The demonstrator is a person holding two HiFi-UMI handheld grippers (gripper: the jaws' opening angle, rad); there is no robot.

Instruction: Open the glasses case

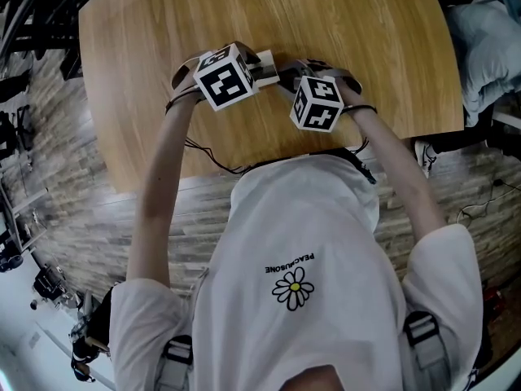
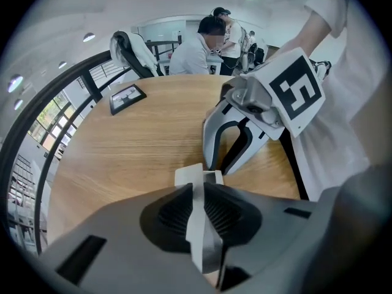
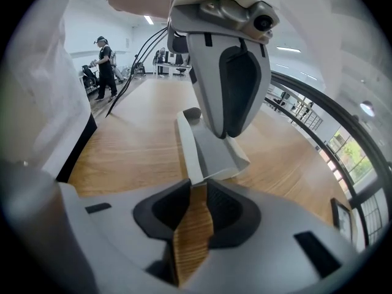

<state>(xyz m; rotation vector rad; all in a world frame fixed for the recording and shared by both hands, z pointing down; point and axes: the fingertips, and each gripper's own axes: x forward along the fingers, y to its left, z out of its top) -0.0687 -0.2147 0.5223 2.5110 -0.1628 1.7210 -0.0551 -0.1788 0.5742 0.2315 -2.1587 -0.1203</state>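
Head view: found glasses case [image 1: 266,59] on table [image 1: 163,39], near-middle, between left gripper [image 1: 259,70] and right gripper [image 1: 295,76]; contents not visible. Read "PEACHSONE" beside a daisy print on shirt [image 1: 326,218]. Noted table's near edge close behind both tools, open wood far and left. Left gripper view: confirmed jaws pressed together on a pale flap of the glasses case [image 2: 197,176]; logged dark frame [image 2: 127,97] near a table edge, well apart. Right gripper view: recorded jaws slightly spread, bare wood between, glasses case [image 3: 211,149] ending just at the tips.
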